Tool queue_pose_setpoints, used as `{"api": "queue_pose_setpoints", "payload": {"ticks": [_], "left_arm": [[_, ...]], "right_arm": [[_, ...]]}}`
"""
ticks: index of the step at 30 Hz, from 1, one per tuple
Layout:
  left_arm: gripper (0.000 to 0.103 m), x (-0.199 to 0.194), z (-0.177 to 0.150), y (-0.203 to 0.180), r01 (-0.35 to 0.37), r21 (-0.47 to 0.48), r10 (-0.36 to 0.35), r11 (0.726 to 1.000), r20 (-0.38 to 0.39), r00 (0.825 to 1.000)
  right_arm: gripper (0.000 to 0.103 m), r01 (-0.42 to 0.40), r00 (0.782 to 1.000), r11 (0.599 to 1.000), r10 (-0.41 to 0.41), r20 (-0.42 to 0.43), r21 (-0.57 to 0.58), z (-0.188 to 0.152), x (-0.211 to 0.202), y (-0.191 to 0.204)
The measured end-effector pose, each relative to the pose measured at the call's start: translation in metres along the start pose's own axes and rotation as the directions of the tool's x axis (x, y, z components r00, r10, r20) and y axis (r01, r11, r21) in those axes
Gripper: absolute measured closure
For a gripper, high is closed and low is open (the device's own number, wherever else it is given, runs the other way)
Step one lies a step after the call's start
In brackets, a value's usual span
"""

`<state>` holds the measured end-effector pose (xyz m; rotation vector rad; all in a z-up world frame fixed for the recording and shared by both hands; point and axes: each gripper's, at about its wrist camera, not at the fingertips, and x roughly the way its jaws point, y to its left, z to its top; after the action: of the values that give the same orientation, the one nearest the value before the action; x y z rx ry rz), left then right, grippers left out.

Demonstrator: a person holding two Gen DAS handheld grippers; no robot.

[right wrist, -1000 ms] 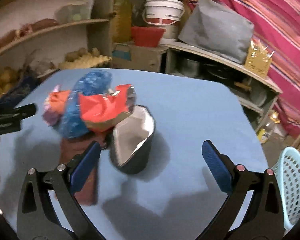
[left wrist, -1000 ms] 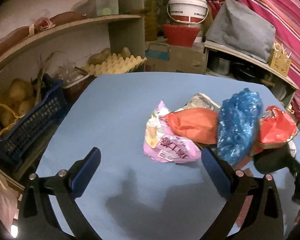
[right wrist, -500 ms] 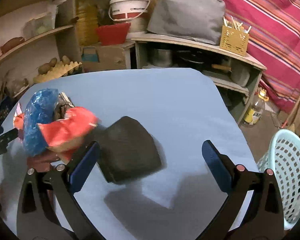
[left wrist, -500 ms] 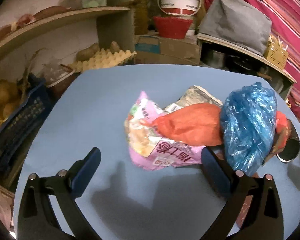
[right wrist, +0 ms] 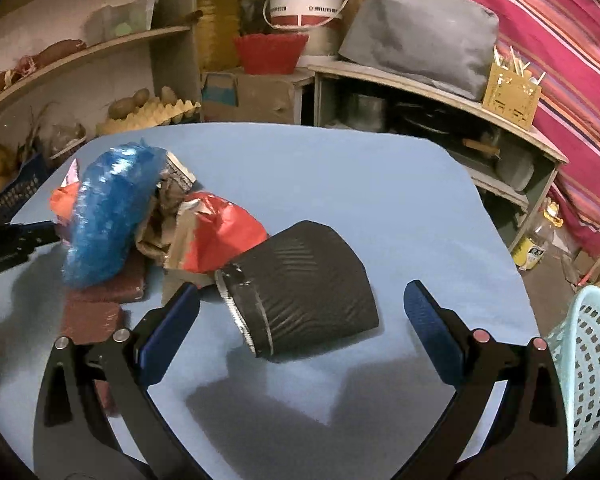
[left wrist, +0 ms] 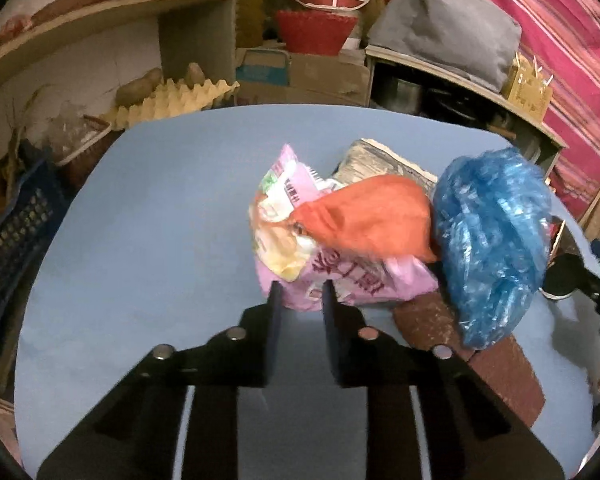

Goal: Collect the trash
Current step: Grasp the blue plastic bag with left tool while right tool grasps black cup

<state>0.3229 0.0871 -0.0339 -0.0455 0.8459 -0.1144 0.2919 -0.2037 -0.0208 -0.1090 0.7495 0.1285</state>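
Apparently pinched, crinkly pink wrapper; ribbed black cup lies sideways.

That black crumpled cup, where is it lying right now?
In the right wrist view the black cup lies on its side on the blue table, between the open right gripper's fingers, beside the red bag.

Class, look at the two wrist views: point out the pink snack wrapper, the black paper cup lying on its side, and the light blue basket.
pink snack wrapper (left wrist: pixel 380 280): left wrist view, printed lower panel.
black paper cup (right wrist: pixel 312 280): right wrist view, ribbed side wall.
light blue basket (right wrist: pixel 588 360): right wrist view, perforated wall.
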Motion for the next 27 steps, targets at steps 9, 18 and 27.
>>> {"api": "queue_pose_setpoints", "payload": {"ticks": [9,18,27], "left_arm": [[0.083,-0.017,0.003,0.024,0.001,-0.039,0.0,0.999,0.026,1.0],[0.033,-0.034,0.008,-0.001,-0.02,-0.005,0.021,1.0,0.087,0.996],[0.026,-0.04,0.026,-0.047,0.032,-0.012,-0.03,0.999,0.122,0.992]], "right_arm": [[0.004,-0.01,0.999,1.0,0.011,-0.033,0.011,0.007,0.019,-0.018],[0.018,-0.103,0.992,0.994,0.104,-0.065,0.022,0.011,0.034,-0.024],[0.033,-0.137,0.987,0.99,0.138,-0.079,0.012,0.011,0.034,-0.024]]}}
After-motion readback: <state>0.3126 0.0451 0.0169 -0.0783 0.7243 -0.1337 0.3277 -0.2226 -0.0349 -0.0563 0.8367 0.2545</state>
